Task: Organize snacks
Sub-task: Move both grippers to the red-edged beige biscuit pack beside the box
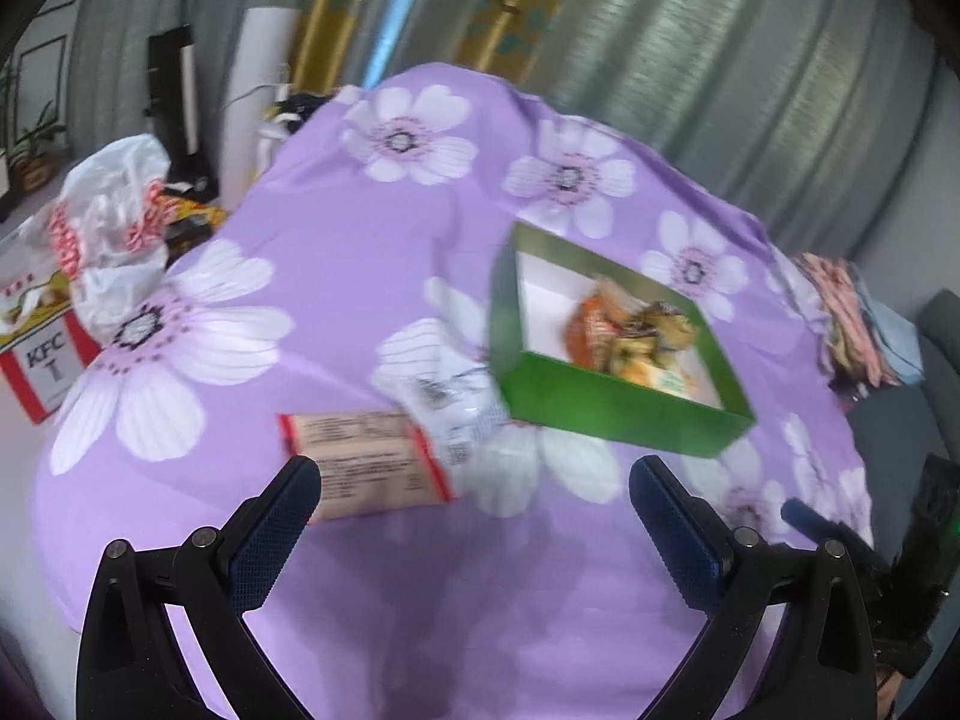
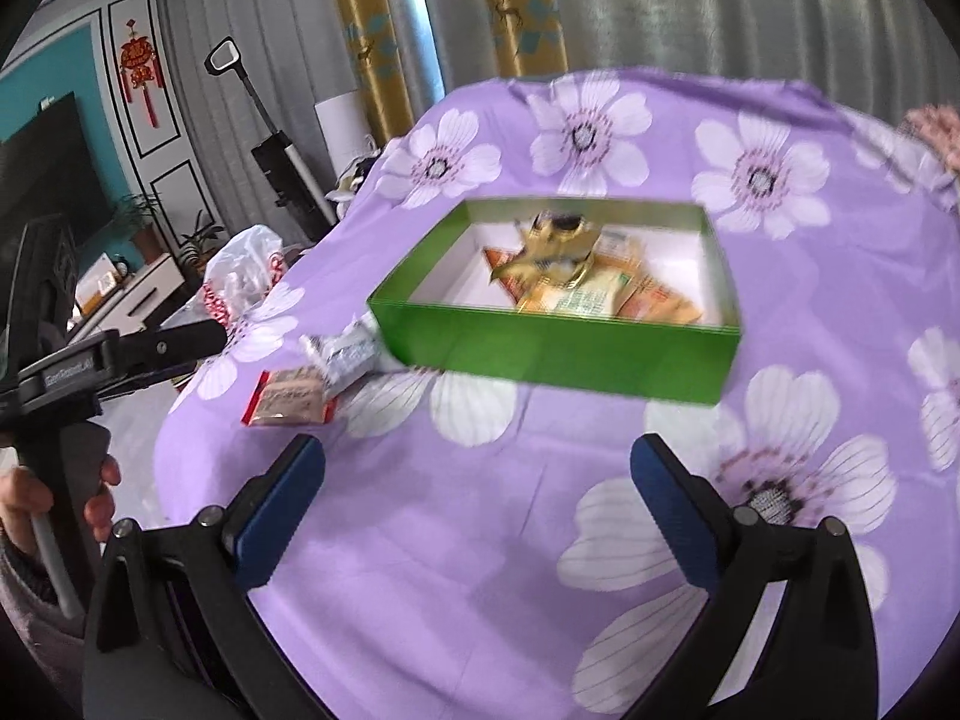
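A green box [image 1: 606,405] [image 2: 558,354] sits on the purple flowered cloth and holds several orange and gold snack packets [image 1: 636,336] [image 2: 576,282]. Just left of the box lie a white wrapped snack [image 1: 456,414] [image 2: 345,354] and a pink-and-red flat packet [image 1: 366,462] [image 2: 288,399], overlapping each other. My left gripper [image 1: 474,516] is open and empty, hovering just short of the pink packet. My right gripper [image 2: 477,492] is open and empty, above bare cloth in front of the box.
A KFC box [image 1: 42,360] and a crumpled white plastic bag [image 1: 114,204] [image 2: 243,276] sit off the table's left edge. Folded cloths [image 1: 852,324] lie at the right edge. Curtains hang behind. The left gripper's handle [image 2: 90,360] shows at the left.
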Tool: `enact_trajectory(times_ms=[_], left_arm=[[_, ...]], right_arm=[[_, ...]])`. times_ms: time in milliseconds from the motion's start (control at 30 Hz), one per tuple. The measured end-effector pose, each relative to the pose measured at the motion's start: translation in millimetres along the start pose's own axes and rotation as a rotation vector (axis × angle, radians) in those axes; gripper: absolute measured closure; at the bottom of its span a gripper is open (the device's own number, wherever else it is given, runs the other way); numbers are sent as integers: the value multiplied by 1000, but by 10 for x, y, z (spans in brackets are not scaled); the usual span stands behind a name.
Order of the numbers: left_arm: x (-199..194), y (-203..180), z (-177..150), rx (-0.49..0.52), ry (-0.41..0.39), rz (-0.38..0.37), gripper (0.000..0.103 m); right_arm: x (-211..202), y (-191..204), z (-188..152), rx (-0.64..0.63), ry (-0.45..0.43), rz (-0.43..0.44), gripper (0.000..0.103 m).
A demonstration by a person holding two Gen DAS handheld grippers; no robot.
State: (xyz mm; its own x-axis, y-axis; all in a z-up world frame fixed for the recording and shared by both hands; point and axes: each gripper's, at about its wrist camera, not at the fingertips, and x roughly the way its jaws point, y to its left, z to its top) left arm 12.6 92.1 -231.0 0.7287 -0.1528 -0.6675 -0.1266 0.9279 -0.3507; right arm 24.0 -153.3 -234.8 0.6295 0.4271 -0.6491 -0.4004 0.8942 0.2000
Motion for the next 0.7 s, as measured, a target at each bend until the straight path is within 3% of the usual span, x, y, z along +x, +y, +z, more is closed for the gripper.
enact_trajectory(times_ms=[133,367,700], left_arm=[[85,182,-88,-9,19,45,1],[232,402,-189,-51,54,51,1],[403,620,-160,-68,72,58,1]], right_arm=[[177,49,-97,16,47,45,0],[454,257,-175,-26,102,120,0],[953,796,-110,-173,156,221,5]])
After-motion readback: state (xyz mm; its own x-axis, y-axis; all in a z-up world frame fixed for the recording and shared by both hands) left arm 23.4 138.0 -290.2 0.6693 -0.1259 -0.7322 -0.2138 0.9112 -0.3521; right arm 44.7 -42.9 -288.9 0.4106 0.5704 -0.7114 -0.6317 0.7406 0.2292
